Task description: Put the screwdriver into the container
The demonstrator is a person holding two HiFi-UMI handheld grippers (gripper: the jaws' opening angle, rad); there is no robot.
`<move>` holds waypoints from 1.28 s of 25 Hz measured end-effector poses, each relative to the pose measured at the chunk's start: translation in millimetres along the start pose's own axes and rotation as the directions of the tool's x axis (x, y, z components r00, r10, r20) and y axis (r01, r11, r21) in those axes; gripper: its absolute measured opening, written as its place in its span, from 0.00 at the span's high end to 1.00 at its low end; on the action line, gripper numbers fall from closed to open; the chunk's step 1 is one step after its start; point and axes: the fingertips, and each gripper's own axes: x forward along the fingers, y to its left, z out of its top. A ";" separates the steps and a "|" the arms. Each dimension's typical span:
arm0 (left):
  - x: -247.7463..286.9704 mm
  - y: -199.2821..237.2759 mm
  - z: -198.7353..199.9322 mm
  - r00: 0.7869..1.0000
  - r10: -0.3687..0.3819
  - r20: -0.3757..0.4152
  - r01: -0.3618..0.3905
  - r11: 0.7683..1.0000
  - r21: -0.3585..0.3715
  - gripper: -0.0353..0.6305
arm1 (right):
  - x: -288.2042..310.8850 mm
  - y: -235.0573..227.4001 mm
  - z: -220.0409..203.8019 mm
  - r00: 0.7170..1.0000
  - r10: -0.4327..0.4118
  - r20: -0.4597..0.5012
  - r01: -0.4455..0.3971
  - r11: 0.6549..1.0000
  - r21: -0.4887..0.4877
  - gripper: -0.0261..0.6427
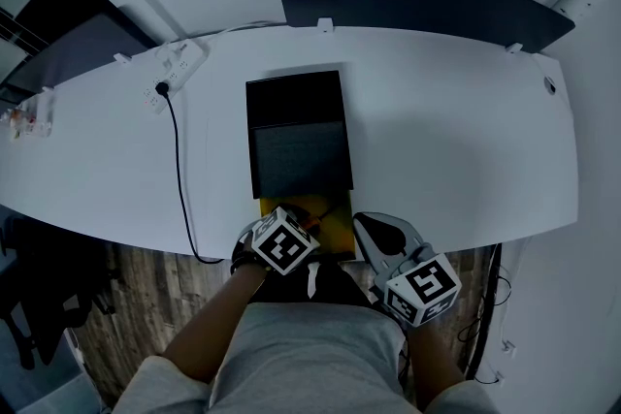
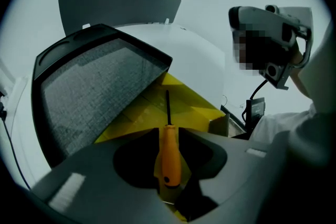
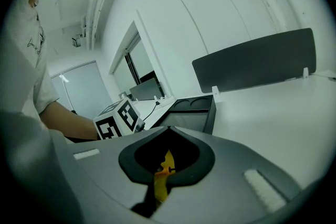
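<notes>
Head view: a white table [image 1: 437, 131] carries a black container [image 1: 297, 133], open at the top. A yellow box [image 1: 335, 226] sits just in front of it at the near edge. The left claw [image 1: 296, 226] is over the box, the right claw [image 1: 374, 233] beside it.

Left gripper view: the left claw [image 2: 168, 136] clamps the screwdriver [image 2: 169, 152] by its orange handle. The dark shaft points out over the yellow box, and the grey-lined container is to the left.

Right gripper view: the right claw's [image 3: 165, 165] jaws meet, holding nothing.
</notes>
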 end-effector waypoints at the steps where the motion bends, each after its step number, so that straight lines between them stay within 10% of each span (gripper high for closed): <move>1: -2.2 0.7 -0.2 1.000 0.001 0.004 -0.001 1.000 -0.001 0.77 | 0.4 1.3 -0.1 1.000 0.000 0.000 0.000 1.000 0.000 0.94; 18: -73.8 24.9 16.3 0.955 0.097 0.280 -0.076 0.994 -0.085 0.94 | 5.2 22.0 15.8 1.000 -0.016 0.011 0.016 0.999 -0.045 0.94; 32: -165.7 29.9 20.5 0.776 0.194 0.601 -0.034 0.963 -0.267 0.94 | 5.7 36.9 27.5 1.000 -0.016 0.010 0.016 0.996 -0.086 0.94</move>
